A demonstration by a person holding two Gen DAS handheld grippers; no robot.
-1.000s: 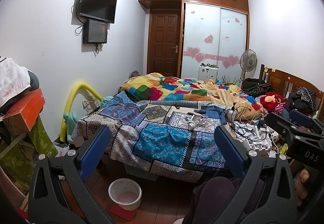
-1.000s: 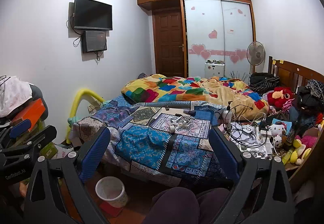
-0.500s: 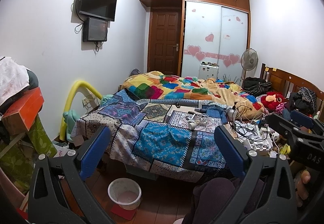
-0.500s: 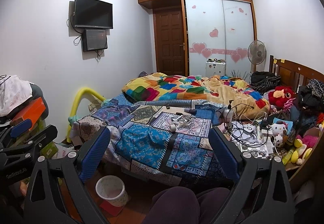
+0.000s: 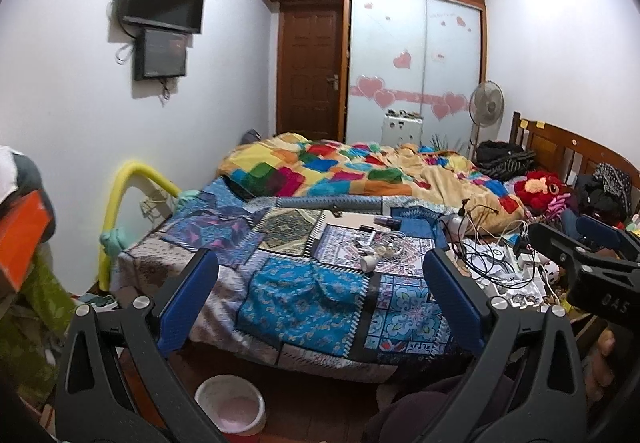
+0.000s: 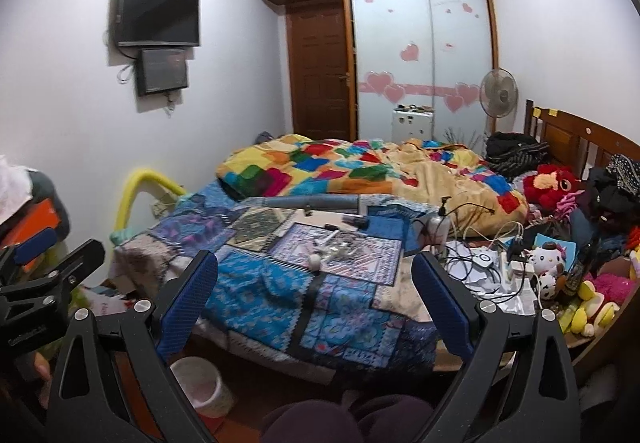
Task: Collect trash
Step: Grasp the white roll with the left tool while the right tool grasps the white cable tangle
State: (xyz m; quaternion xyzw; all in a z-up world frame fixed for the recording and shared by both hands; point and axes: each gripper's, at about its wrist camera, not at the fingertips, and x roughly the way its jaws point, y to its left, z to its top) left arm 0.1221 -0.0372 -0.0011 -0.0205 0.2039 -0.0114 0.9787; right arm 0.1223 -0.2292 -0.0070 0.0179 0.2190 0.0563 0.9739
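Note:
Small white bits of trash (image 5: 374, 249) lie on the patchwork bedspread near the bed's middle; they also show in the right wrist view (image 6: 332, 251). A white waste bin (image 5: 230, 405) stands on the floor below the bed's near edge, and it shows in the right wrist view (image 6: 200, 385). My left gripper (image 5: 320, 299) is open and empty, held above the bed's near edge. My right gripper (image 6: 314, 303) is open and empty, at about the same distance from the bed. Each gripper shows at the edge of the other's view.
The bed (image 5: 304, 295) fills the middle, with a colourful quilt (image 6: 360, 171) bunched at the far end. Cables and chargers (image 6: 484, 263) and plush toys (image 6: 552, 179) crowd the right side. A yellow foam tube (image 5: 120, 195) and boxes (image 5: 22, 239) stand at left.
Both grippers have drifted slightly closer to the bed and a little lower. Both stay open and empty.

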